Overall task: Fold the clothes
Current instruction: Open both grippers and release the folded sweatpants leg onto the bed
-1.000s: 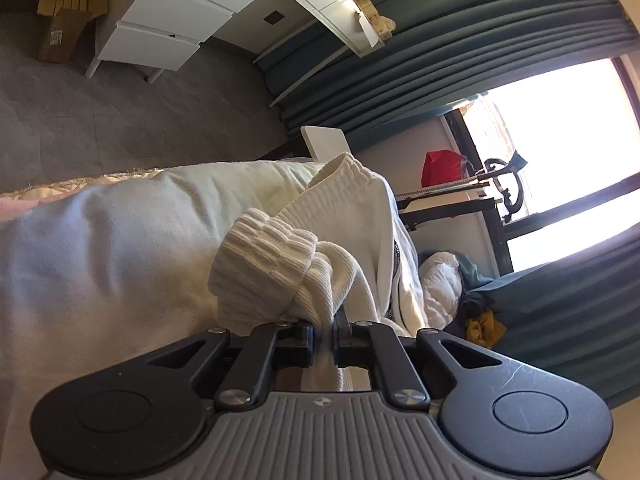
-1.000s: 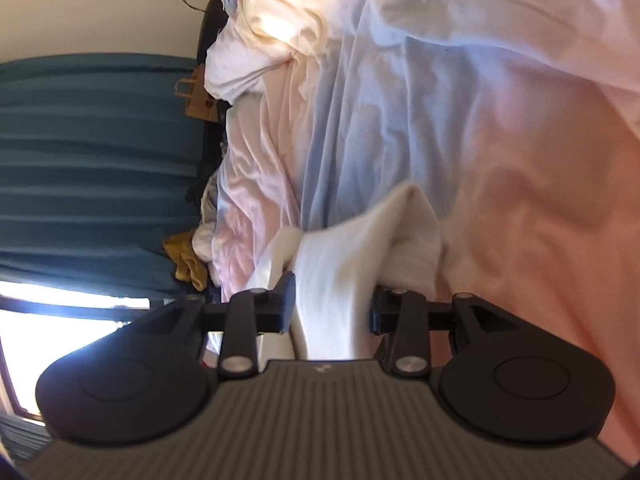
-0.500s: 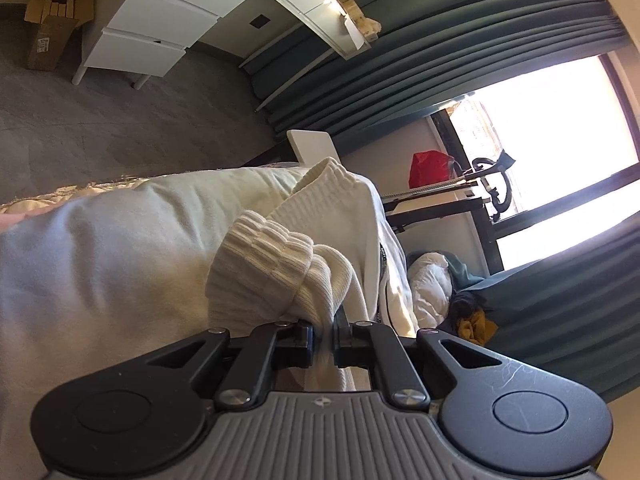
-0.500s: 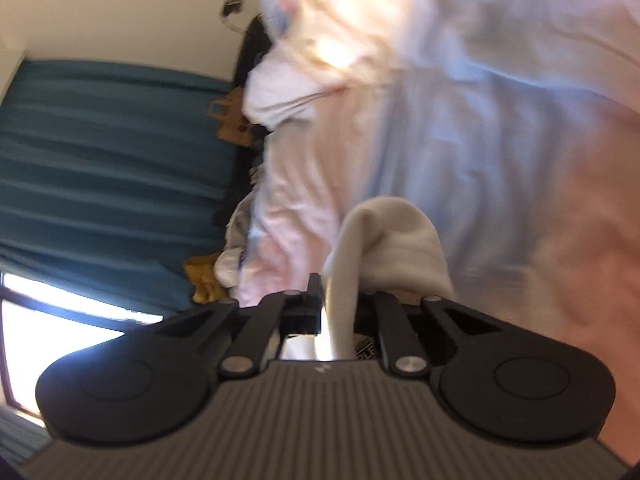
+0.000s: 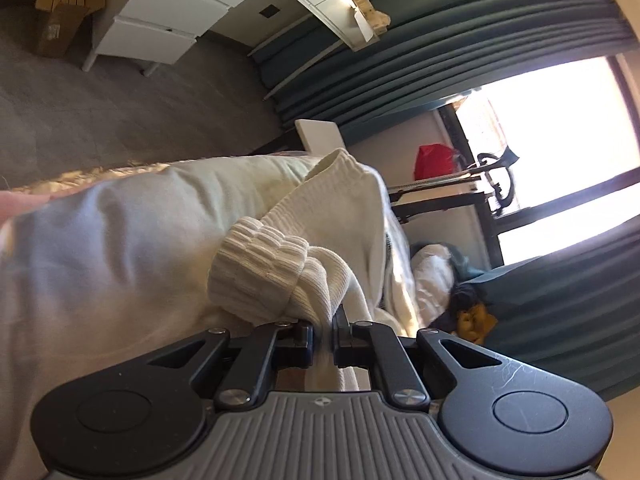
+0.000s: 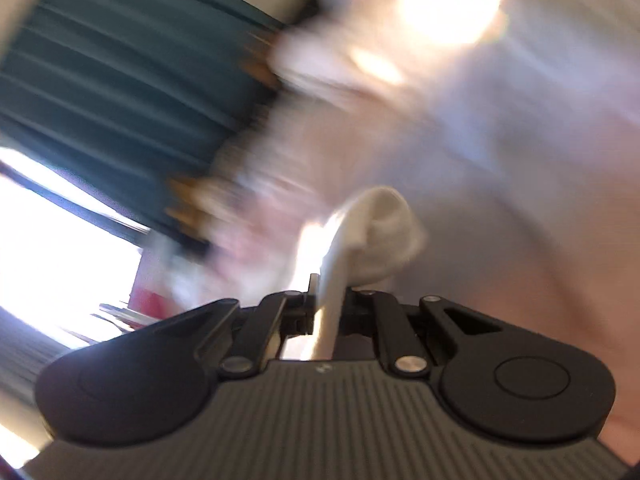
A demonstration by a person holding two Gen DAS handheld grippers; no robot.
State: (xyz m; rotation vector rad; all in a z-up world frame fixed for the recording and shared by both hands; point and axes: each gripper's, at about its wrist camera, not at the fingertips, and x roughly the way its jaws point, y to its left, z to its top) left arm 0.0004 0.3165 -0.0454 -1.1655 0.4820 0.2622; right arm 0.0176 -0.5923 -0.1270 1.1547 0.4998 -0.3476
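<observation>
A cream knit sweater (image 5: 328, 220) lies on the bed, its ribbed cuff (image 5: 256, 268) bunched just ahead of my left gripper (image 5: 323, 326). The left gripper is shut on a fold of the sweater next to that cuff. In the right wrist view my right gripper (image 6: 328, 300) is shut on another white fold of the sweater (image 6: 384, 224), which rises in a small hump above the jaws. The right view is heavily blurred by motion.
The bed is covered with a pale white and pink sheet (image 5: 100, 240). Beyond the bed are grey carpet (image 5: 120, 112), a white drawer unit (image 5: 168, 16), teal curtains (image 5: 440, 40), a bright window (image 5: 560, 128) and a pile of clothes on the floor (image 5: 460, 300).
My right gripper closed on the white fold and swung quickly, lifting it; its view now tilts toward the curtains and window. My left gripper kept its hold and barely moved.
</observation>
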